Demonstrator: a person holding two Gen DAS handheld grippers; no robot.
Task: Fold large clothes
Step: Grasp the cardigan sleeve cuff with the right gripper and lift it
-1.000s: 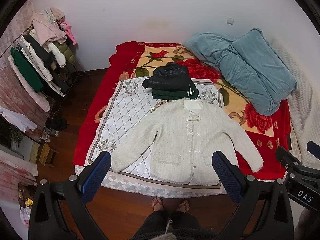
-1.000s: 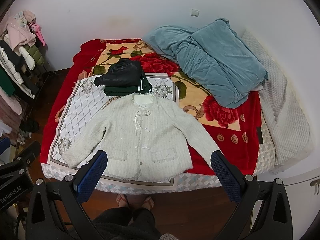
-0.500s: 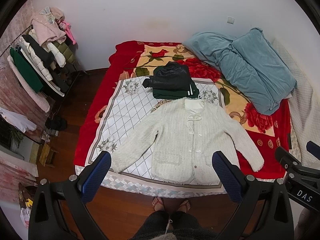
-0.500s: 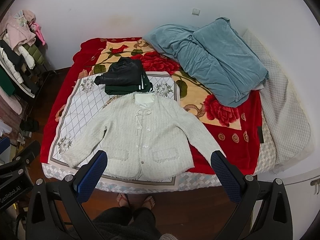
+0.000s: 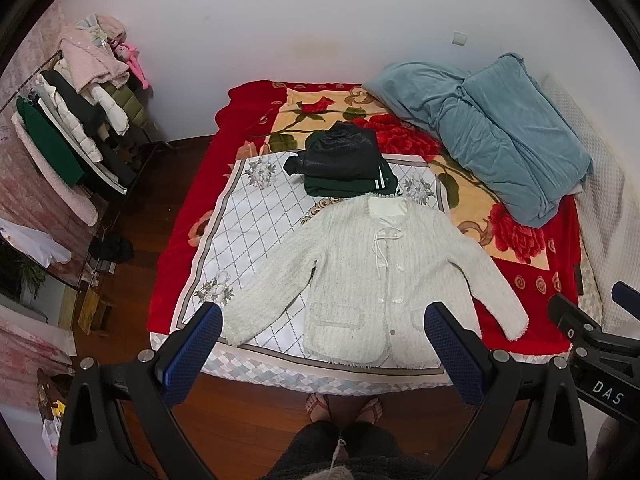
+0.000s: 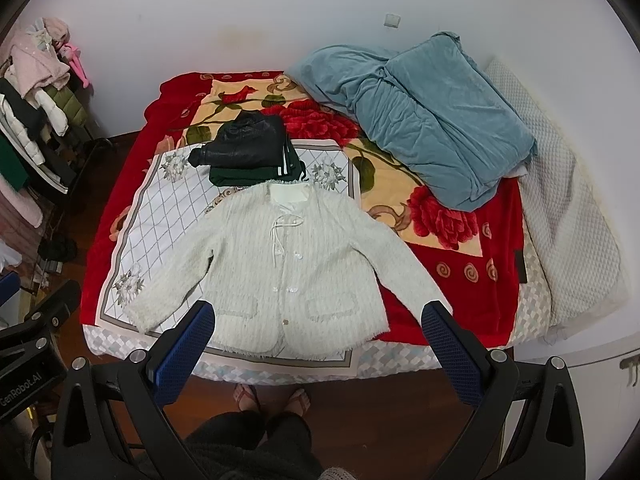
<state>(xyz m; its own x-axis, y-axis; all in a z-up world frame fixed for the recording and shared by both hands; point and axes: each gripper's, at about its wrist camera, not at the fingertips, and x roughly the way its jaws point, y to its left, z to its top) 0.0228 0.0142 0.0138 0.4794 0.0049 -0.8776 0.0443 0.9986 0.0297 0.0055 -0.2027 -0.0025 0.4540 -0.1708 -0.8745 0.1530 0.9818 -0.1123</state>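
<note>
A white knit cardigan (image 5: 360,276) lies flat, front up, sleeves spread, on the near part of the bed; it also shows in the right wrist view (image 6: 288,264). Behind its collar sits a stack of folded dark clothes (image 5: 340,160), black on green, also in the right wrist view (image 6: 248,152). My left gripper (image 5: 322,344) is open and empty, held high above the bed's near edge. My right gripper (image 6: 318,344) is open and empty at the same height. Each gripper's body shows at the edge of the other's view.
The bed carries a red floral blanket (image 5: 520,280) and a white checked cloth (image 5: 256,232). A crumpled blue quilt (image 5: 500,132) lies at the far right. A rack of hanging clothes (image 5: 72,136) stands at the left. The person's feet (image 5: 344,404) stand on the wooden floor.
</note>
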